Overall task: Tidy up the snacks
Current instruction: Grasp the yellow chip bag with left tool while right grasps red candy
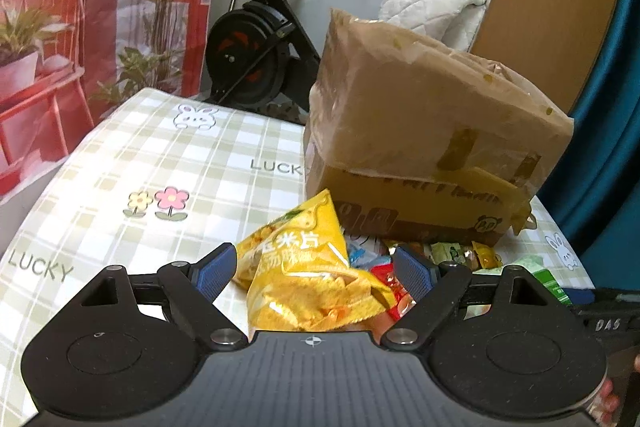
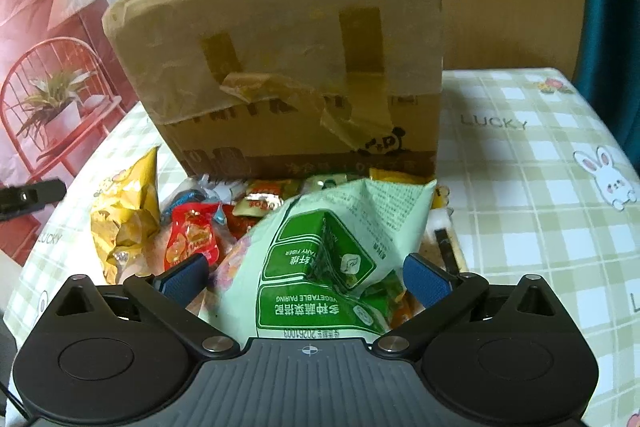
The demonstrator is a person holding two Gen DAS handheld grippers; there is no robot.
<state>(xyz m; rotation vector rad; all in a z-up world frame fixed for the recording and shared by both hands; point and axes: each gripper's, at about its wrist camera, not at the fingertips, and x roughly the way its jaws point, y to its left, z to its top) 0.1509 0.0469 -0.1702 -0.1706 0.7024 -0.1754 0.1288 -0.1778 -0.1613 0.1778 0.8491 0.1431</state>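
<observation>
Straddling yellow bag (image 1: 308, 279) with left gripper (image 1: 316, 267), jaws apart | right gripper (image 2: 308, 275) wide around green bag (image 2: 332, 259) | risk: slippery film sliding out, crushed chips

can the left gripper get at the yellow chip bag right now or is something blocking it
Probably yes. The yellow chip bag already sits between the left gripper's open jaws, with nothing in front of it. A red packet lies against its right side and could get caught when the jaws close.
</observation>
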